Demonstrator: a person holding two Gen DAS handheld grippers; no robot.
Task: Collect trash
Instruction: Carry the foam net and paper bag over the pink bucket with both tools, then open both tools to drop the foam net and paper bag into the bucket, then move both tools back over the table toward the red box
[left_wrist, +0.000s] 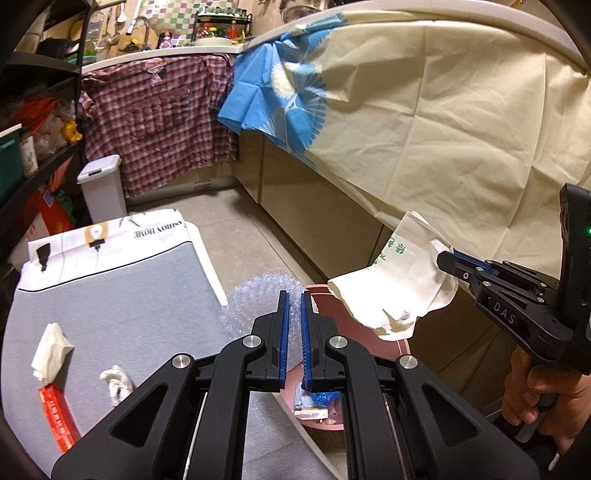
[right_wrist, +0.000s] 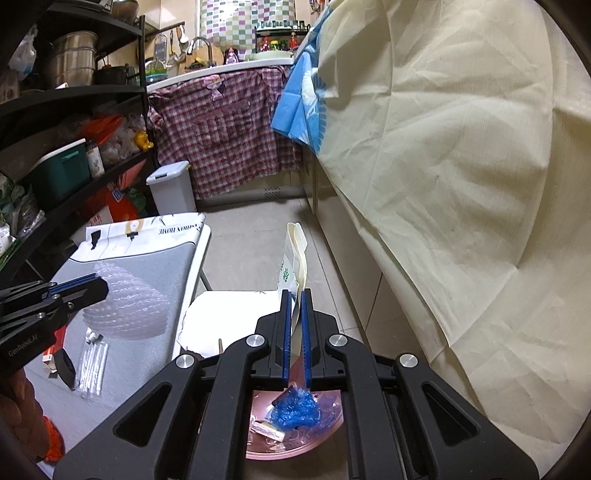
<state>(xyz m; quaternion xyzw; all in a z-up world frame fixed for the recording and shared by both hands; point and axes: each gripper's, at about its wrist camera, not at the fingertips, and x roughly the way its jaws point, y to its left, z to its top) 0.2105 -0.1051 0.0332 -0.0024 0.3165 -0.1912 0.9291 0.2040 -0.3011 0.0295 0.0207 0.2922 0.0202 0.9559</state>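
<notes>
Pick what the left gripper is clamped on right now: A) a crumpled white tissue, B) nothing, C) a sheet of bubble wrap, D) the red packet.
C: the left gripper is shut on the bubble wrap, held up near the pink bin, while the tissue lies on the grey table.

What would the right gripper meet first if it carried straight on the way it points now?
Probably the pink bin. The right gripper, shut on the torn paper wrapper, points down over its open mouth, so the blue plastic inside looks first in line. Depth is hard to judge.
</notes>
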